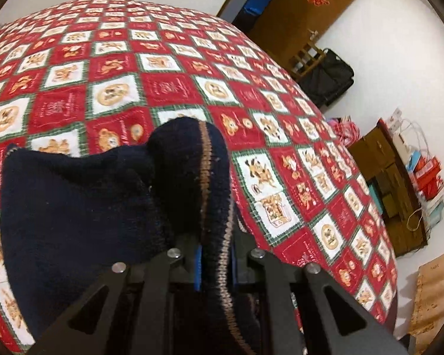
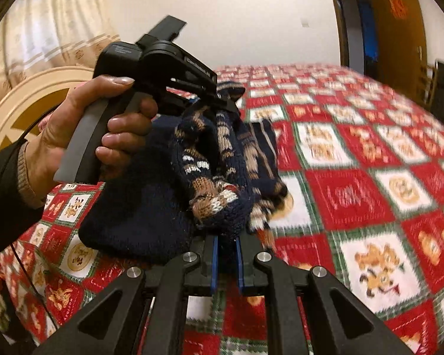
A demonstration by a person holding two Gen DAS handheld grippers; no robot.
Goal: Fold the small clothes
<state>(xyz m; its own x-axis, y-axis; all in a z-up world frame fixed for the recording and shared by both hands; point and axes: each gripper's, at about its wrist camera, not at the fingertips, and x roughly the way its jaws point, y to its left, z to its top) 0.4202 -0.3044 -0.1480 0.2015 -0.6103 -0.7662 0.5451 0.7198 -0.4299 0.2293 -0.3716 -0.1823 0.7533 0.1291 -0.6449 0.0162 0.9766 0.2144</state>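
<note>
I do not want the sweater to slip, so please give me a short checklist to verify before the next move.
1. Left claw shut on the knit sweater: ok.
2. Right claw shut on the sweater: ok.
3. Sweater held between both claws: ok.
4. Bedspread free of other items where visible: ok.
5. Sweater spread flat for folding: not ok, it hangs bunched.
6. Lower hem clear of the bedspread: cannot tell.

white walls, a brown door (image 1: 305,11), cream curtains (image 2: 44,32), a bed under a red checkered quilt (image 1: 168,68).
</note>
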